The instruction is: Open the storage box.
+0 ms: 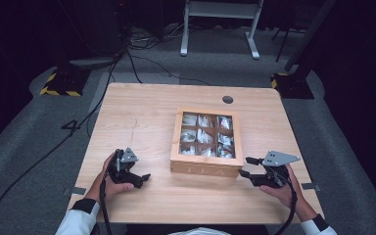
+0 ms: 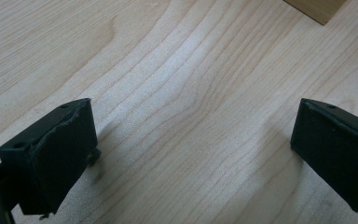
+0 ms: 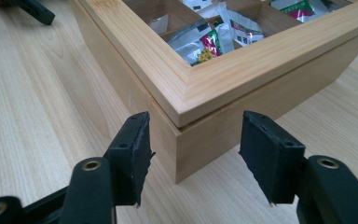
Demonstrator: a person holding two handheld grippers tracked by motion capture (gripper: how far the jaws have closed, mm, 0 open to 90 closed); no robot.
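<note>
Pale wood-grain table, light bamboo box, silver packets, black jaws.

Left gripper gapes wide — right gripper half-open, level.

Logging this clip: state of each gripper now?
Left gripper: open, nothing between its jaws.
Right gripper: open, jaws either side of the wooden box corner, not gripping.

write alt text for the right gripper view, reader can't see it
A near corner of a wooden tea box sits just beyond the open right gripper, untouched. Through its windowed lid, tea packets lie in compartments; the box rests on a pale wooden table.
</note>
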